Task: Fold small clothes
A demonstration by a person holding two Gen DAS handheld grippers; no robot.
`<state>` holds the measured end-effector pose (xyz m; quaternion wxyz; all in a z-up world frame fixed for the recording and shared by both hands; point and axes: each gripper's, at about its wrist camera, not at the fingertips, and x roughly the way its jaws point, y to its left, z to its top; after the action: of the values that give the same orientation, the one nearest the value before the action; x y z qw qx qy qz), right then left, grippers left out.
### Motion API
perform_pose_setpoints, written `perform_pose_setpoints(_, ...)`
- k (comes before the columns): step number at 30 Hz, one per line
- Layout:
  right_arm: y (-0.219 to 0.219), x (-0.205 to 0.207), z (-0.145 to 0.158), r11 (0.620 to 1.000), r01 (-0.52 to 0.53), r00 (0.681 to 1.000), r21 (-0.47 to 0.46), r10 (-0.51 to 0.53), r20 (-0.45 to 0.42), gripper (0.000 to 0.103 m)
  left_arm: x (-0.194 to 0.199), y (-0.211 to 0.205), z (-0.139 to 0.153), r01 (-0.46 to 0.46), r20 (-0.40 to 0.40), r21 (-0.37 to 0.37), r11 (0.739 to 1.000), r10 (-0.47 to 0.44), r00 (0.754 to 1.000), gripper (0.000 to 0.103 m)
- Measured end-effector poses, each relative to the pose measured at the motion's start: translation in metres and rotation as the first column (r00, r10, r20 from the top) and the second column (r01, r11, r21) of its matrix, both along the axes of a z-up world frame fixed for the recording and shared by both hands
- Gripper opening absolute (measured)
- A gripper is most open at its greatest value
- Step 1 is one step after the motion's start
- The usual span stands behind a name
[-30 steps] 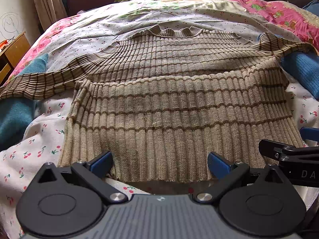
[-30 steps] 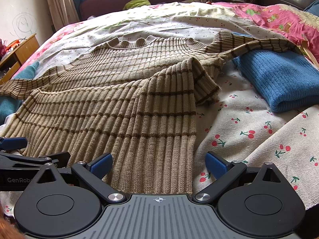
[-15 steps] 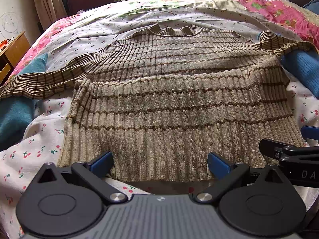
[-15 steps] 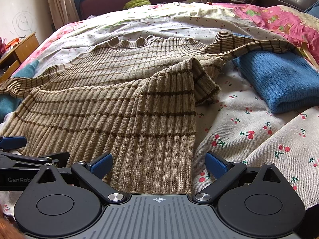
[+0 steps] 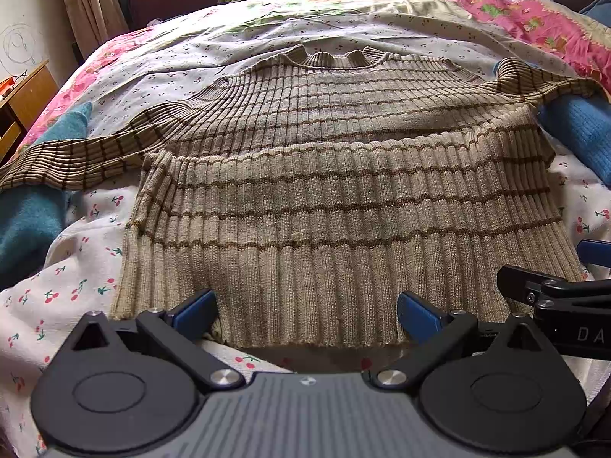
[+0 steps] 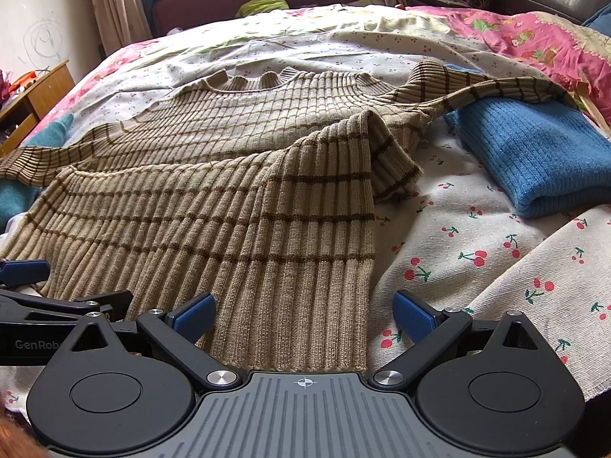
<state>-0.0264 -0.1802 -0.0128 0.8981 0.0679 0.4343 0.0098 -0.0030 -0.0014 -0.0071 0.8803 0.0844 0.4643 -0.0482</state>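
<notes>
A beige ribbed sweater with thin brown stripes (image 5: 328,198) lies on the bed, collar far, sleeves spread to both sides. Its lower half is folded up over the chest, and its near edge rests between my fingers. My left gripper (image 5: 305,311) is open at the near edge, left of middle. My right gripper (image 6: 301,313) is open at the sweater's (image 6: 229,210) near right corner. The right gripper's fingers (image 5: 553,290) show at the right of the left wrist view. The left gripper's fingers (image 6: 65,301) show at the left of the right wrist view.
A folded blue sweater (image 6: 542,160) lies at the right under the right sleeve. A teal garment (image 5: 34,206) lies at the left under the left sleeve. The bed carries a cherry-print sheet (image 6: 477,259) and a pink floral quilt (image 6: 534,34). A wooden cabinet (image 6: 42,91) stands far left.
Almost nothing has moved. Both grippers stay open at the sweater's near edge, and the view has shifted only slightly.
</notes>
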Motion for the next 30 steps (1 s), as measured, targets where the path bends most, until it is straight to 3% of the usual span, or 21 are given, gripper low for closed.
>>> perform_pose_setpoints(30,0.0006,-0.0001,-0.0012,1.0,-0.001,1.0,-0.011,0.001,-0.002,0.099,0.0006,0.0003,0.0,0.001,-0.003,0.008,1.0,-0.001,1.0,0.103)
